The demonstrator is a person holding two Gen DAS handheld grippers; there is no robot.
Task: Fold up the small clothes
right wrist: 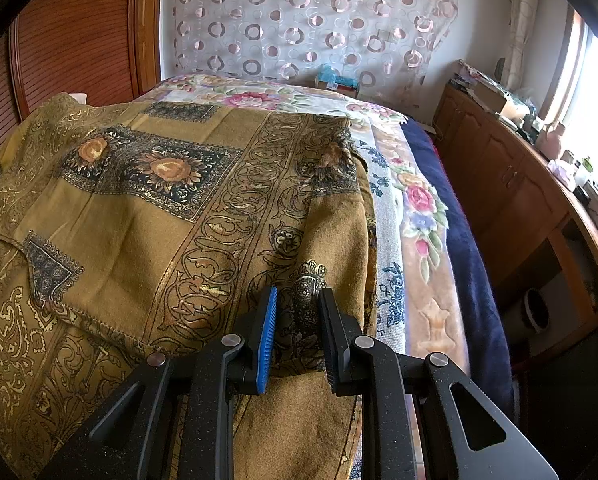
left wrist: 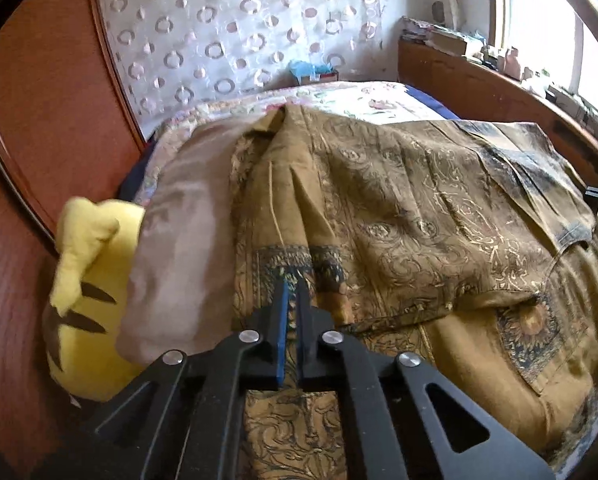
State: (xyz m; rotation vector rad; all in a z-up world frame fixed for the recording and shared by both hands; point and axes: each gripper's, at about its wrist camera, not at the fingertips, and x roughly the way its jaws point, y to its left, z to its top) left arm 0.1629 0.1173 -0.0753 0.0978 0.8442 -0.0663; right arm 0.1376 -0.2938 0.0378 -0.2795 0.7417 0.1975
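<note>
The mustard-brown patterned garment (left wrist: 399,208) lies spread over the bed (right wrist: 419,208), covering most of the near half, its ornate scroll borders and dark sunflower panels facing up. A yellow plush toy (left wrist: 87,280) sits against the wooden headboard side, next to a pale pinkish cloth (left wrist: 179,248).

The left gripper (left wrist: 293,280) has its jaws nearly pressed together on a ridge of the fabric at a dark border band; the cloth rises into a pinched fold just ahead of the tips, so it looks gripped. The right gripper (right wrist: 297,300) is partly closed, with a bunched edge of the same garment filling the gap between its blue pad and black pad, so it seems to be pinching that thicker hem near the cloth's right-hand side, close to where the floral bedcover shows.

As I read it, both corners of the near edge are now in hand and the fold itself comes next. To do it well, I'd lift both sides evenly, keep the edge taut between the two hands so the middle does not sag, and carry it away toward the far edge in one sweep, laying it down square to the printed borders.

The garment's long axis seems to run across the bed, from one gripper to the other, with a sleeve-like flap trailing on the right of the left wrist view; which end is the collar I cannot tell.
</note>
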